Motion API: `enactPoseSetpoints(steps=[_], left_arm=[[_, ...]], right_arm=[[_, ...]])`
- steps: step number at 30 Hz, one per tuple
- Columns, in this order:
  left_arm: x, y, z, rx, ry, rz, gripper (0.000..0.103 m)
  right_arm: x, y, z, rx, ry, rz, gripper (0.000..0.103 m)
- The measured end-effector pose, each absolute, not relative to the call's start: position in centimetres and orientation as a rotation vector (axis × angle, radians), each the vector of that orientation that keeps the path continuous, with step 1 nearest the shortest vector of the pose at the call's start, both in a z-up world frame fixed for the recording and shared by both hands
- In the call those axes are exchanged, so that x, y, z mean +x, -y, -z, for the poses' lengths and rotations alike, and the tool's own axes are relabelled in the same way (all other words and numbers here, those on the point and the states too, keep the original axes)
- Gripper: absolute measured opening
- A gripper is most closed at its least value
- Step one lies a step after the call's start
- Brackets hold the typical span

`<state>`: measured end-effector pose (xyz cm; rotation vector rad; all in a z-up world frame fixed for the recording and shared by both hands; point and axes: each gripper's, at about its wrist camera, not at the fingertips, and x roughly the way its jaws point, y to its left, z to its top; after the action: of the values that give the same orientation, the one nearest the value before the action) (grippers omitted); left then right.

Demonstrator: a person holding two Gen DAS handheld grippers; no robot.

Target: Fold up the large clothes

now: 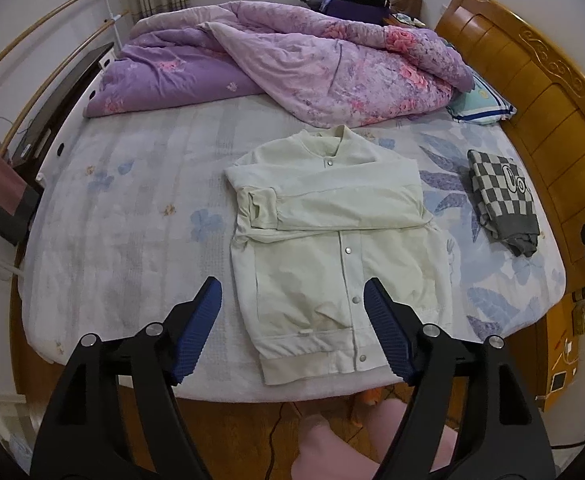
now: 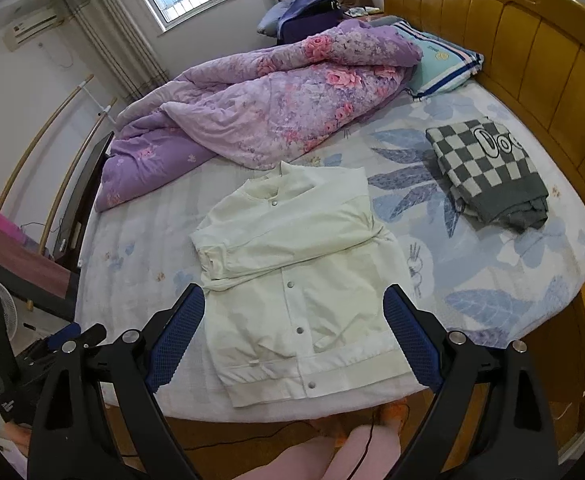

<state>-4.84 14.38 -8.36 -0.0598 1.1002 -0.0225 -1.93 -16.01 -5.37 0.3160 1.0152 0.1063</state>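
Bare sheet (image 1: 132, 208) left of jacket (image 1: 332, 240), quilt (image 1: 292, 64) behind, checkered garment (image 1: 500, 200) right

Grey-and-cream checkered knit sweater (image 2: 488, 170) by my right claw: outlined letters "Do", rest cut off at fold (nothing else legible).

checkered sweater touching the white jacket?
Apart. The right wrist view shows a bare strip of floral bedsheet between the white jacket and the checkered sweater.
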Motion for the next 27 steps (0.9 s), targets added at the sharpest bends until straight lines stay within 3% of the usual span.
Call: enactPoseSetpoints(steps=[12, 27], left_arm=[[0.2, -16.4, 10.3, -0.067, -1.162, -0.012, 0.08], [10.5, -17.8, 11.0, -0.059, -1.23, -0.204, 0.084]], right_arm=[[2.2, 15.7, 6.6, 0.307, -1.062, -0.134, 0.087], [15.4, 20.7, 9.2, 0.192, -1.083, -0.174, 0.093]])
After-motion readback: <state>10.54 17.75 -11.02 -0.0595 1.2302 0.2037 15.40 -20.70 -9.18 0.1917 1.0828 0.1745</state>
